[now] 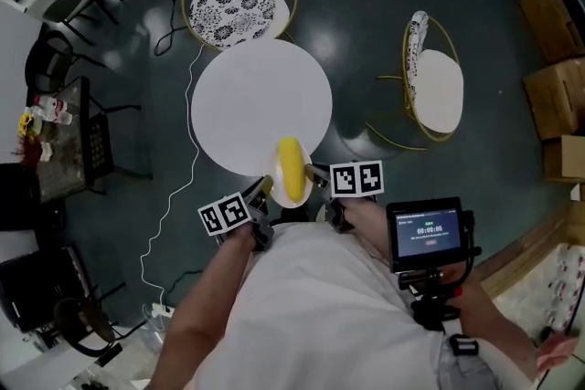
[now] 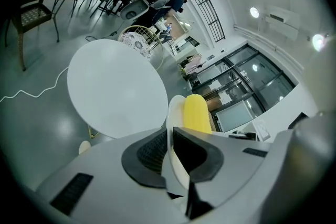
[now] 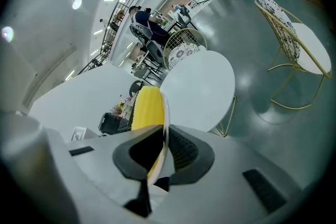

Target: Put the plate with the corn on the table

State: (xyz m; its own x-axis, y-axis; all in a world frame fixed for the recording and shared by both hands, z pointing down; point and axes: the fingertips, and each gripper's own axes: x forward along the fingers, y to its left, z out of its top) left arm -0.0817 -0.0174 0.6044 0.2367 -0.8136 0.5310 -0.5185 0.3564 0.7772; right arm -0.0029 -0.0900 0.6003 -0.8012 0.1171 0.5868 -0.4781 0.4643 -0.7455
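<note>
A white shirt [image 1: 320, 306] and two bare forearms are seen nearest the head camera, with a small lit screen [image 1: 428, 233] mounted at the person's right. Just beyond, the left tongs [image 1: 262, 195] and the right tongs [image 1: 317, 176] are closed on opposite rims of a thin, pale, smooth plate [image 1: 291, 195], whose edge is pinched between ribbed black pads in both gripper views. A yellow ear of corn [image 1: 292, 169], rounded and finely ridged, is carried on the plate. The plate is held at the near edge of a round, plain white desk [image 1: 247, 96], partly over it; whether it rests there cannot be told.

The desk is set on a dark, glossy grey-green floor [image 1: 366, 5] on which ceiling lights are reflected. A gold wire chair [image 1: 233, 6] with a black-and-white patterned cushion is placed at the desk's far side, and a second chair [image 1: 437, 87] of the same kind stands well apart to the right. Cardboard boxes [image 1: 553, 96] are stacked at the right edge, and a white cable [image 1: 174, 196] is trailed across the floor at the left.
</note>
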